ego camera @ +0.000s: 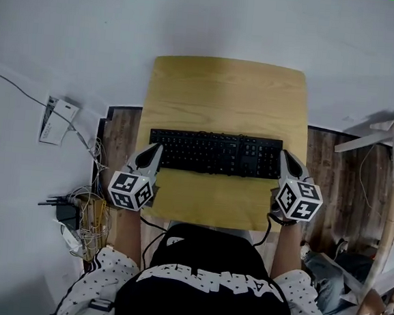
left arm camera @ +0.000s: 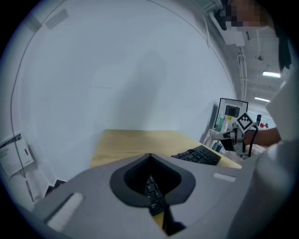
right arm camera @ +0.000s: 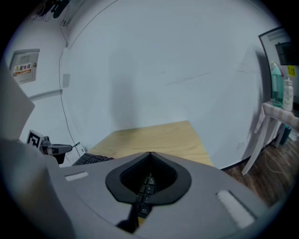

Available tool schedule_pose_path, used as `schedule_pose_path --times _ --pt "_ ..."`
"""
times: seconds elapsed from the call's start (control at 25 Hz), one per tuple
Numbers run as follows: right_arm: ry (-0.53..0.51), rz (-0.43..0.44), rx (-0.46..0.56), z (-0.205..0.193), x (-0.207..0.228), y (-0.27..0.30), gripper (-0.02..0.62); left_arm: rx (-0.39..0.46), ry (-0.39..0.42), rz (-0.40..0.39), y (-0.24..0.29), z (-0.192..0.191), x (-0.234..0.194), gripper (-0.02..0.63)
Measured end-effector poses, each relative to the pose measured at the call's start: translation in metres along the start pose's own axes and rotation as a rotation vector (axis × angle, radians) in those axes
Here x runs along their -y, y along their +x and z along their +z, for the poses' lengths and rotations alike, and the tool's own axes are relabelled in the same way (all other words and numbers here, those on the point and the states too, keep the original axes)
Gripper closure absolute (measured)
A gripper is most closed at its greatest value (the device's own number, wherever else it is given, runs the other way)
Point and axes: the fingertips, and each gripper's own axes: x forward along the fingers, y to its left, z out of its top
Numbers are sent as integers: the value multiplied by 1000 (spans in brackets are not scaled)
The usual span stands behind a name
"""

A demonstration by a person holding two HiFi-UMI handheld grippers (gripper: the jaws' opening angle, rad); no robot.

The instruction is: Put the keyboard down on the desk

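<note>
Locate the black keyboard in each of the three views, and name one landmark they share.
Head view: keyboard, centre, over the desk.
Left gripper view: keyboard bottom centre between the jaws; far end right.
Right gripper view: keyboard bottom centre between the jaws; far end left.
Shared landmark: the wooden desk.

one keyboard, one desk, two tools

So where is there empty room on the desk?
The far half of the desk, between the keyboard and the wall, is bare. A narrower strip lies between the keyboard and the person. The middle is crowded: keyboard, left gripper and right gripper fill its width.
</note>
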Motion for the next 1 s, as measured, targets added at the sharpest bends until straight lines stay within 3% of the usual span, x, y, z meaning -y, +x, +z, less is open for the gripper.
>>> schedule_pose_path --times 0.12,0.32,1.0 --pt "-28 21 31 14 -9 -8 581 61 -6 -6 -9 23 9 606" --pt "-37 102 92 36 -28 -25 581 100 64 -23 -26 47 28 604" --pt "-120 191 179 65 -39 -88 581 196 148 -22 -56 75 83 604"
